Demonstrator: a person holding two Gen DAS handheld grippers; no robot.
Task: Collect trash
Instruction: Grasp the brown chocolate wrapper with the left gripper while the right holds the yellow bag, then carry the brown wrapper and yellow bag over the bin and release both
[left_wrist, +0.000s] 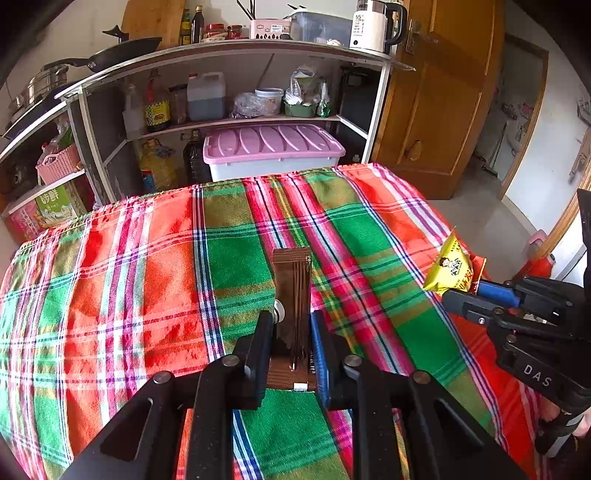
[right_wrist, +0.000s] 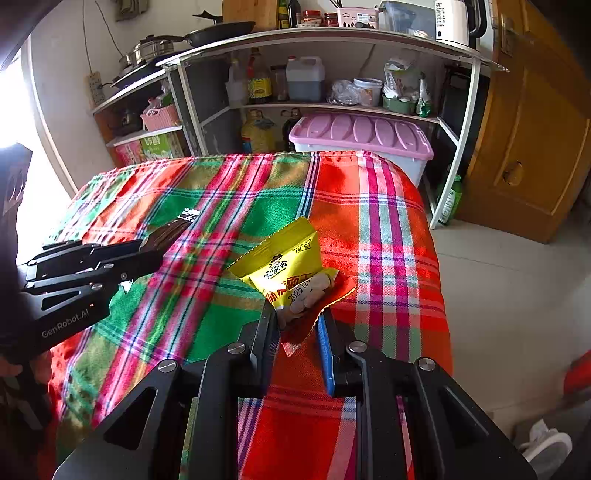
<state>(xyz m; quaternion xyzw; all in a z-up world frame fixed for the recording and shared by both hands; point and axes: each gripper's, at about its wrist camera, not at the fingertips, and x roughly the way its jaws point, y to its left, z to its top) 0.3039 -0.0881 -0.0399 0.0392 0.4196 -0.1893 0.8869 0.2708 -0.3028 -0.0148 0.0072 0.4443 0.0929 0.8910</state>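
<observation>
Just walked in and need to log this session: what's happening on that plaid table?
A person is clearing trash with two handheld claws. The left claw is shut on a brown wrapper, held over the plaid tablecloth. The right claw grips the near end of a yellow snack packet, which is torn open and sits near the table's right side. No bin shows in either view.

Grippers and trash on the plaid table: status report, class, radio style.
Left gripper shut on brown packet. Right gripper shut on yellow snack bag. Both pieces at the plaid tablecloth. Nothing in the way; no bin in view.
</observation>
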